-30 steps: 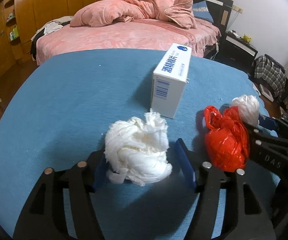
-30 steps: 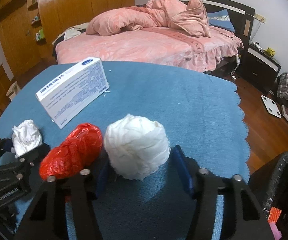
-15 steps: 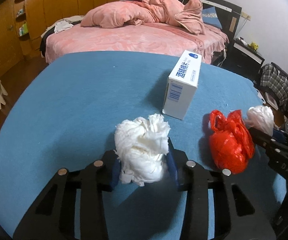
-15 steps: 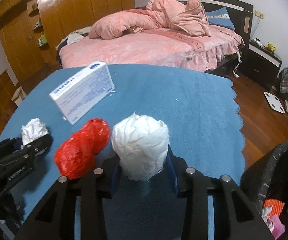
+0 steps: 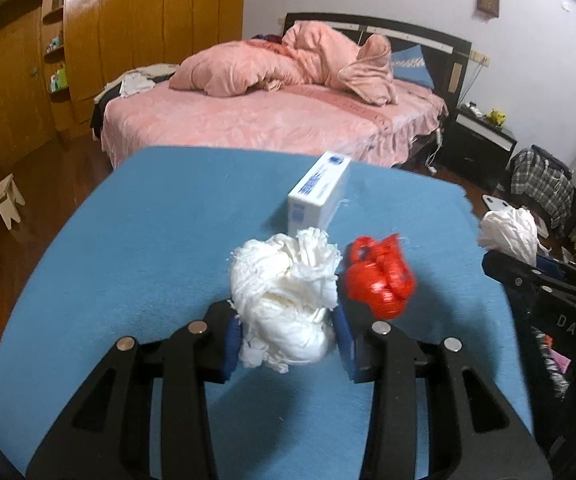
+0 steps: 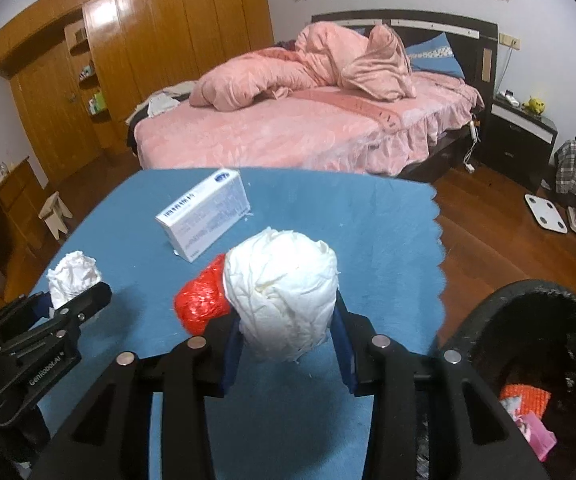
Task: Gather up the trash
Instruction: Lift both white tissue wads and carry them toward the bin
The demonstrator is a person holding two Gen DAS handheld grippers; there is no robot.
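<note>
Two claws, each clamped on a wad of white paper, ready for the bin.

Taking the white box [image 5: 320, 196] on the blue bench [image 5: 135, 240] as landmark: nearer the camera and left of it, the left claw [image 5: 288, 340] pinches a ragged paper wad [image 5: 283, 292]; just right of that, a red plastic bag [image 5: 380, 276] lies on the bench; further right, the right claw [image 6: 285, 344] grips a rounder paper wad [image 6: 279, 292]. Next, I judge, both wads go into the black bin [image 6: 528, 320] at the bench's right edge. Count: two wads, one red bag, one box.
</note>
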